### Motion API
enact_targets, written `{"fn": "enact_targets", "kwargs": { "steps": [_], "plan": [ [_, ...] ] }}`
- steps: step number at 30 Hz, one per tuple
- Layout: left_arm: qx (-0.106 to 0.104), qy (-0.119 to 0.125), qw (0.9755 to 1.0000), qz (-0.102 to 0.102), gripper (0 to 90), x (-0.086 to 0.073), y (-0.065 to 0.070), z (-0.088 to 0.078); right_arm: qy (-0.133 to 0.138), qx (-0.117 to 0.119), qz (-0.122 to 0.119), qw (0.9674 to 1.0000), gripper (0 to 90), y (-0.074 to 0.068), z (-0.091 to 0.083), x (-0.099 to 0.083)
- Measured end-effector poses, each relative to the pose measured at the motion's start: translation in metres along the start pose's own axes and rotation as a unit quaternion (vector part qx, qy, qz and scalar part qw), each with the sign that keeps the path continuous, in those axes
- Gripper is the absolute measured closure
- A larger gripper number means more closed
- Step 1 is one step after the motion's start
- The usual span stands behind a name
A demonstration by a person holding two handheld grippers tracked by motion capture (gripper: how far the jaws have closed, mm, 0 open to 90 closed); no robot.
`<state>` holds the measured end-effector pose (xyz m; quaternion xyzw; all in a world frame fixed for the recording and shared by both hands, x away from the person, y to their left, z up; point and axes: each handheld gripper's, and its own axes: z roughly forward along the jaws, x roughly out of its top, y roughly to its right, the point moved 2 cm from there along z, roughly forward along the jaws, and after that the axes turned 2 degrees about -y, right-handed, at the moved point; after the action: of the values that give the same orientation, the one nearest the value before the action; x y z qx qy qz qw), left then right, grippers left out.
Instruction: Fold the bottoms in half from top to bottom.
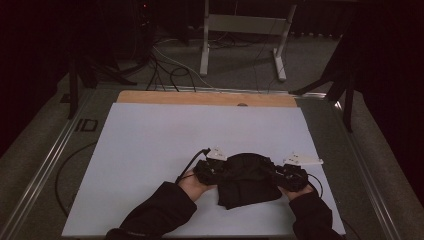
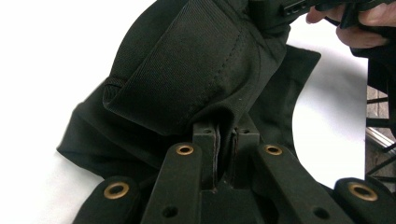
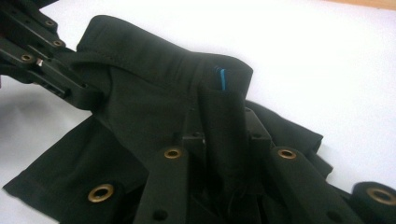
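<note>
A black garment (image 1: pixel 248 179) lies bunched on the white board (image 1: pixel 150 150), near its front edge. My left gripper (image 1: pixel 218 170) is shut on a fold at the garment's left side; in the left gripper view its jaws (image 2: pixel 227 134) pinch the black cloth (image 2: pixel 187 79). My right gripper (image 1: pixel 276 172) is shut on the right side, where a fold of the cloth (image 3: pixel 149 93) with a small blue tag (image 3: pixel 220 78) drapes over its jaws (image 3: pixel 224 140). The stretch of garment between the two grippers is lifted a little. The left gripper (image 3: pixel 46 60) holds the far end in the right gripper view.
A wooden strip (image 1: pixel 200 98) borders the board's far side. Metal rails (image 1: pixel 45 165) run along both sides of the table. Cables (image 1: pixel 165 70) and white table legs (image 1: pixel 205 45) are on the floor beyond. Bare board lies to the left and behind the garment.
</note>
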<state>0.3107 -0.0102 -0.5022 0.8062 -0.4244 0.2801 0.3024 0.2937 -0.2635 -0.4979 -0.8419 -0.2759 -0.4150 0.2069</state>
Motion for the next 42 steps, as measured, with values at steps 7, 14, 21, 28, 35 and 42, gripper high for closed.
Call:
{"fn": "enact_targets", "kwargs": {
  "steps": [7,14,21,28,35,42],
  "plan": [
    [0.003,-0.008,0.9998,0.017,85.4,-0.01,0.006,0.002,-0.01,0.005,-0.002,0.9999,76.6,-0.006,-0.002,-0.012],
    [-0.005,-0.01,0.9996,0.024,85.3,-0.016,0.011,0.004,-0.014,0.011,-0.004,0.9998,76.2,-0.008,-0.004,-0.02],
    [-0.007,-0.02,0.9994,0.027,85.1,-0.022,0.015,0.007,-0.02,0.016,-0.005,0.9997,75.6,-0.01,-0.005,-0.028],
    [-0.007,-0.024,0.9993,0.029,84.4,-0.028,0.014,0.01,-0.028,0.02,-0.009,0.9993,73.9,-0.012,-0.003,-0.033],
    [-0.009,-0.022,0.9991,0.035,81.5,-0.033,0.015,0.012,-0.038,0.025,-0.01,0.9989,72.2,-0.01,-0.002,-0.04],
    [-0.019,-0.019,0.9991,0.032,77.5,-0.037,0.016,0.009,-0.041,0.033,-0.004,0.9986,68.6,-0.01,-0.004,-0.043]
  ]
}}
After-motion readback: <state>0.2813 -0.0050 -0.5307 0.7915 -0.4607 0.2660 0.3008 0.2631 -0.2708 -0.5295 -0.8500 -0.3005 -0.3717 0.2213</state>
